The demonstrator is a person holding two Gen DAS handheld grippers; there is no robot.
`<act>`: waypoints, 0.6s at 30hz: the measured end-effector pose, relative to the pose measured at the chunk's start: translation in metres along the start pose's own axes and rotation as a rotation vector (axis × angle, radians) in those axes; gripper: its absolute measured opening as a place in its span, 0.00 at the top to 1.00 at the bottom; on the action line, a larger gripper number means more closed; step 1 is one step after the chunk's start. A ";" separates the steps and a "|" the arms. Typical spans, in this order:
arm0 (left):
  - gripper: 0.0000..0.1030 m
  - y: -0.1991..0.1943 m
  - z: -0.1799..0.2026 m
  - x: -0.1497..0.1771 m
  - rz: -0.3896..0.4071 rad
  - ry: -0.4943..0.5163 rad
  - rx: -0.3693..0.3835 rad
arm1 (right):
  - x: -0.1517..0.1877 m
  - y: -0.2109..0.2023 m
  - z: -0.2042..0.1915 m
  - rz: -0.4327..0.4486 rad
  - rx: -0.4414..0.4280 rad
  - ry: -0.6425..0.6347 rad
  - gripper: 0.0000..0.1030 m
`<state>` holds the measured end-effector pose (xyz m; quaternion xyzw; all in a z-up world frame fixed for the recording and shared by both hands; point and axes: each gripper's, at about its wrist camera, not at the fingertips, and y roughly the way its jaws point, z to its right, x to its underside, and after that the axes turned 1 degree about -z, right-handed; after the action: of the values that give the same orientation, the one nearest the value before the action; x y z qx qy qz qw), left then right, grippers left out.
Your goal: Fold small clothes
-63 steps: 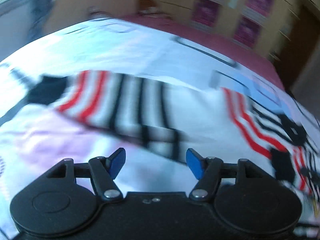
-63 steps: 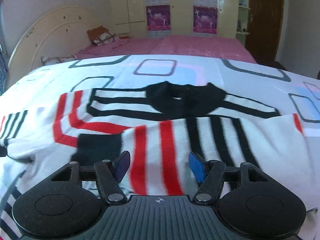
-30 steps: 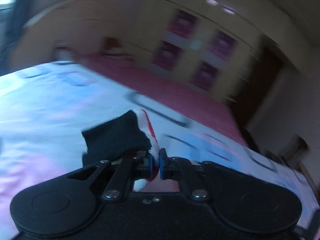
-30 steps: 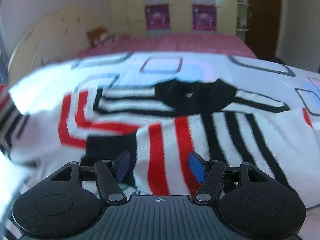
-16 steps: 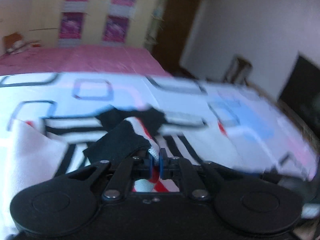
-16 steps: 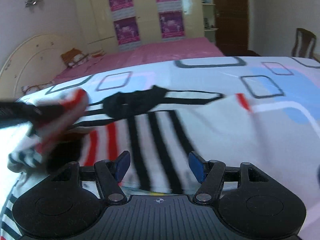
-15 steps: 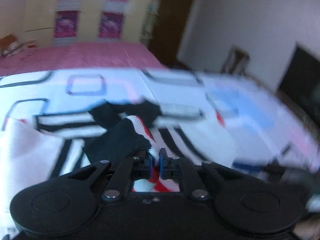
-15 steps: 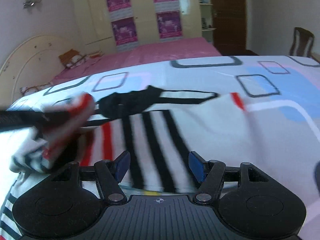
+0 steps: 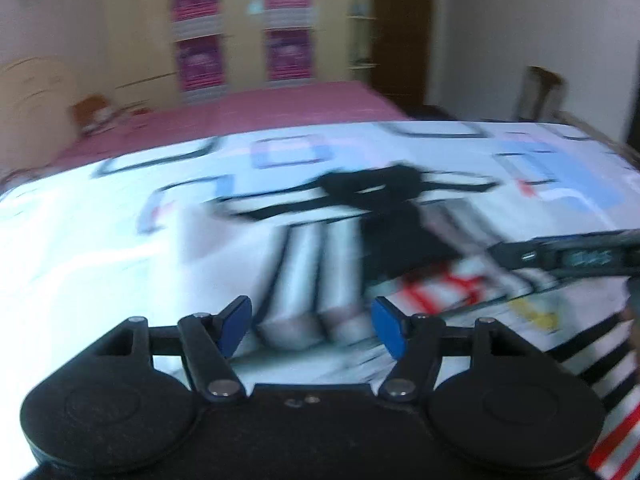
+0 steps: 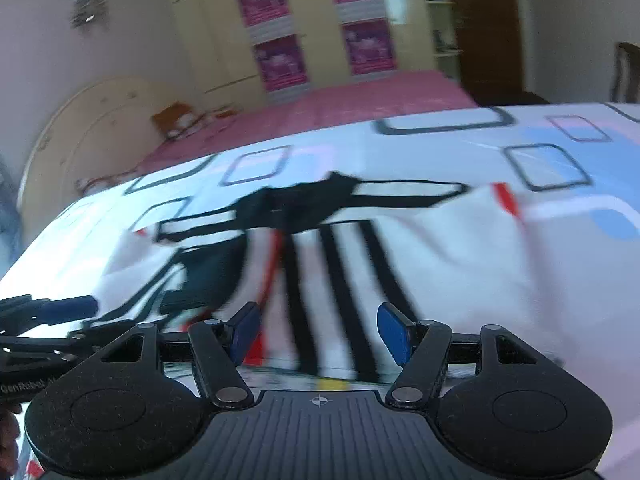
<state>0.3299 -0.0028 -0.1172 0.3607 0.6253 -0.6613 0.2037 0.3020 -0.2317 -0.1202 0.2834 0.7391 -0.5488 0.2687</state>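
A small white sweater (image 9: 304, 256) with black and red stripes and a black collar (image 9: 372, 188) lies on the bed sheet; it also shows in the right wrist view (image 10: 440, 264). One sleeve with a black cuff (image 10: 212, 276) lies folded across the body. My left gripper (image 9: 312, 326) is open and empty just above the sweater's near edge. My right gripper (image 10: 318, 334) is open and empty over the sweater's hem. Each gripper shows at the edge of the other's view, the right one (image 9: 560, 258) and the left one (image 10: 44, 312). Both views are blurred.
The sweater lies on a white bed sheet (image 10: 560, 148) printed with grey, blue and pink rectangles. A pink bed (image 10: 340, 100) stands behind, with a cream headboard (image 10: 92, 120) at left. Wardrobe doors with purple posters (image 9: 240, 40) and a dark door (image 9: 400, 32) are at the back.
My left gripper has let go of the black-cuffed sleeve, which now lies across the sweater's body, and has opened. The right gripper has stayed open and shifted a little.
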 end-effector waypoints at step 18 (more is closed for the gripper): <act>0.78 0.040 -0.058 0.023 -0.004 -0.043 -0.185 | -0.016 0.051 -0.035 0.002 0.066 -0.100 0.94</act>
<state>0.3568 0.0529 -0.1592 0.3251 0.6800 -0.6086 0.2481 0.3470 -0.1883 -0.1334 0.2649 0.7059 -0.5863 0.2963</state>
